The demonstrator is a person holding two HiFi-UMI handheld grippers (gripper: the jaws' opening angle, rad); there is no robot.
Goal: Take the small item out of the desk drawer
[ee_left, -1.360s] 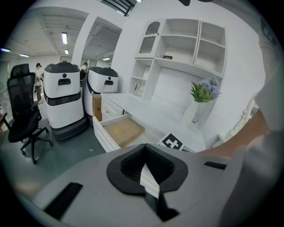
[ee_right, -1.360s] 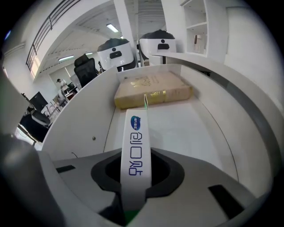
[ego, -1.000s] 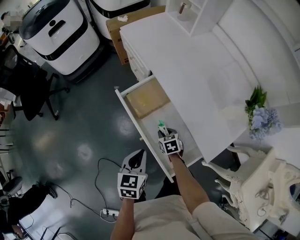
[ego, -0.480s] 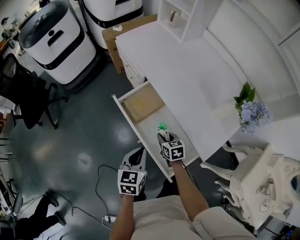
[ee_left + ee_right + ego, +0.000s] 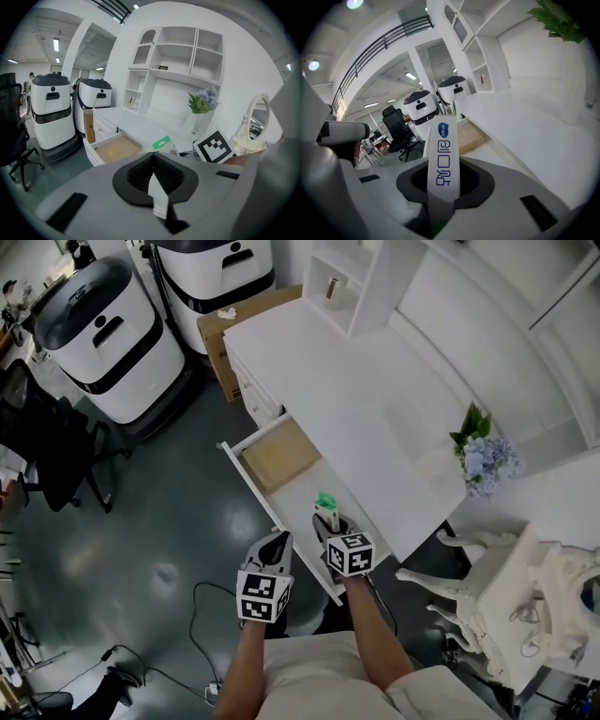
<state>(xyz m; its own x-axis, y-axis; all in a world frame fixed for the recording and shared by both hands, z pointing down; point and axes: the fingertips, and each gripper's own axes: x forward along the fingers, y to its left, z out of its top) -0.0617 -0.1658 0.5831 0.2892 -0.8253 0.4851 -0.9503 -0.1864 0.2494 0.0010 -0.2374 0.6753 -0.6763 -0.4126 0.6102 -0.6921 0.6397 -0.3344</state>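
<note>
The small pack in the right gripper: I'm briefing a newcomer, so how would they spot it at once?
Find the white desk, then its pulled-out drawer. Over the drawer, the right gripper pinches a slim white pack with blue print and a green end, unlike the flat tan pad lying inside.

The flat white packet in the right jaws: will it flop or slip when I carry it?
Probably stiff: the packet stands straight out of the right gripper without drooping. Likely light, being thin. Its smooth printed face may slip, since only its lower end is clamped.
</note>
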